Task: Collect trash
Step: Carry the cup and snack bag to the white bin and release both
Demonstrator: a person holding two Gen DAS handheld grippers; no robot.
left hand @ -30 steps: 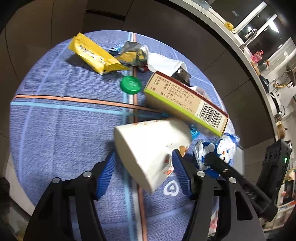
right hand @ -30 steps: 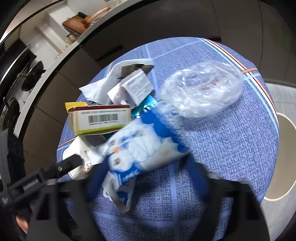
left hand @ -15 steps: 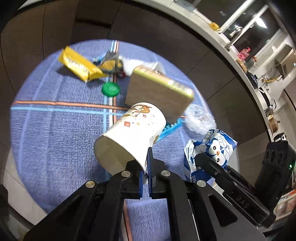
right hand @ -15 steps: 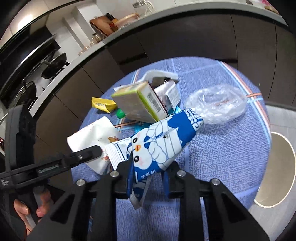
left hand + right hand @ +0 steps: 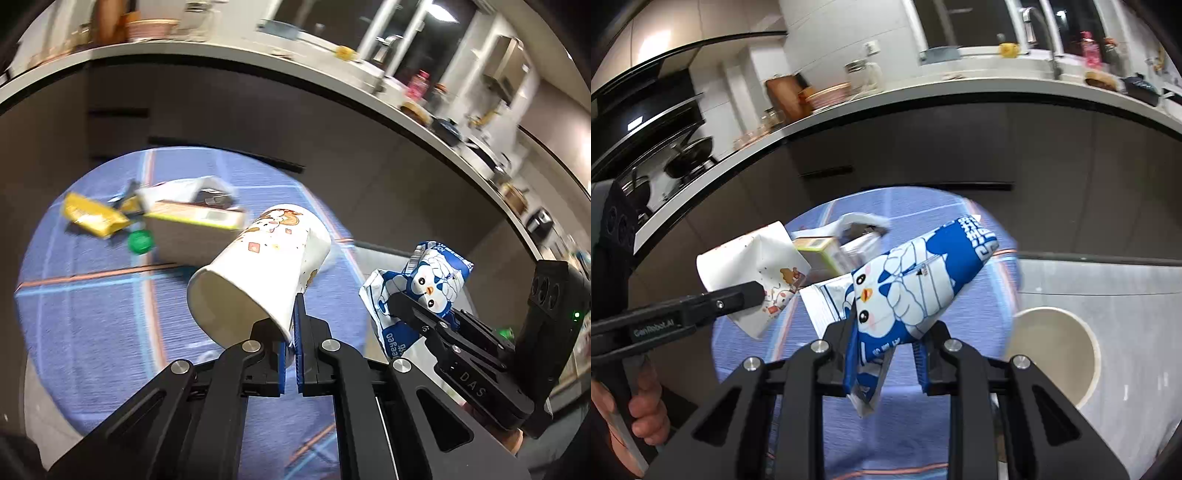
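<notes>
Your left gripper (image 5: 291, 334) is pinched tight on the rim wall of the white paper cup (image 5: 258, 273), one blue pad inside the mouth, one outside. The cup is off the table, tilted, its open mouth turned toward the camera and its printed base pointing far and right.

Your right gripper (image 5: 886, 345) is clamped on the blue-and-white penguin snack bag (image 5: 912, 288). The bag sticks out far and right past the fingers, and its crimped end hangs down between them. In the left wrist view the same bag (image 5: 424, 284) sits to the right of the cup, apart from it.

Below both, the round table with the blue cloth (image 5: 81, 310) carries the rest of the litter at its far side:
- a yellow wrapper (image 5: 92, 218), far left
- a green bottle cap (image 5: 139, 242) just beside it
- a brown and green carton (image 5: 192, 229), standing on edge, blurred
- a white bag or paper (image 5: 184, 188) behind the carton, with something dark in it that you cannot make out

In the right wrist view a round cream bin (image 5: 1060, 354) stands on the grey floor to the right of the table, mouth up. A hand (image 5: 646, 417) grips the left tool's handle at the near left edge. A kitchen counter (image 5: 923, 96) curves across the far background.
</notes>
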